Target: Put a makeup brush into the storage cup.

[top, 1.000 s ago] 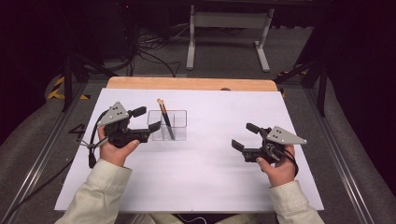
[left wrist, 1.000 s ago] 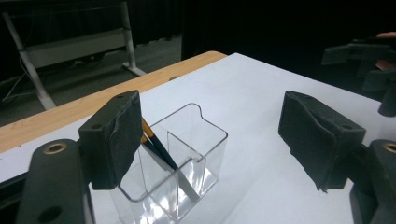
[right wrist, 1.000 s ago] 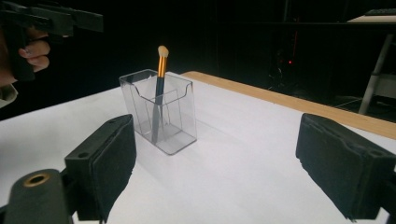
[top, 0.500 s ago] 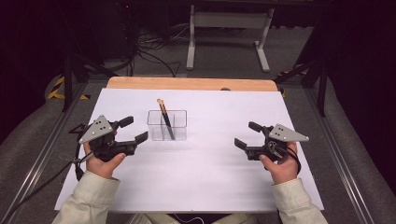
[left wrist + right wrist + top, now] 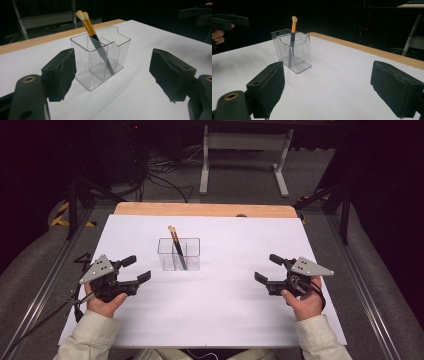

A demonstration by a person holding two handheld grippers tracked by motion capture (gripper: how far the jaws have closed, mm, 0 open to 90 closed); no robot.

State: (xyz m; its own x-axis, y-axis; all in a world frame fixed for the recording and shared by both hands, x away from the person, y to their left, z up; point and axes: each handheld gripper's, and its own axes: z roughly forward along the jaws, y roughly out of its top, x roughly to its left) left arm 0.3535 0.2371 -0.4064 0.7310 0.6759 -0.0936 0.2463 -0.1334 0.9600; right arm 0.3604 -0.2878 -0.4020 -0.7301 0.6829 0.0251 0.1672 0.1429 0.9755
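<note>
High view is showing the left gripper [image 5: 134, 271] near the left edge of the surface [image 5: 225, 320], lying in the person's left hand [image 5: 102, 302]. Its jaws are standing wide apart and nothing is sitting between them. They are pointing toward the middle of the surface.

A little to the right, closer to the far edge than to the near edge, a clear plastic holder [image 5: 179, 254] is standing upright. It is divided into compartments. Two brushes [image 5: 176, 249] with gold ferrules and pale tips are leaning inside it, side by side, with the tips rising above the rim. In the left gripper view the holder [image 5: 100, 56] is appearing between the two black jaws but well beyond them, not touching, and the brushes [image 5: 87, 22] are tilting to the left.

Near the right edge, the right gripper [image 5: 269, 268] is resting in the person's right hand [image 5: 302, 302]. Its jaws are also wide apart and are holding nothing. In the right gripper view the holder [image 5: 292, 51] is standing far from the jaws, toward the left.
</note>
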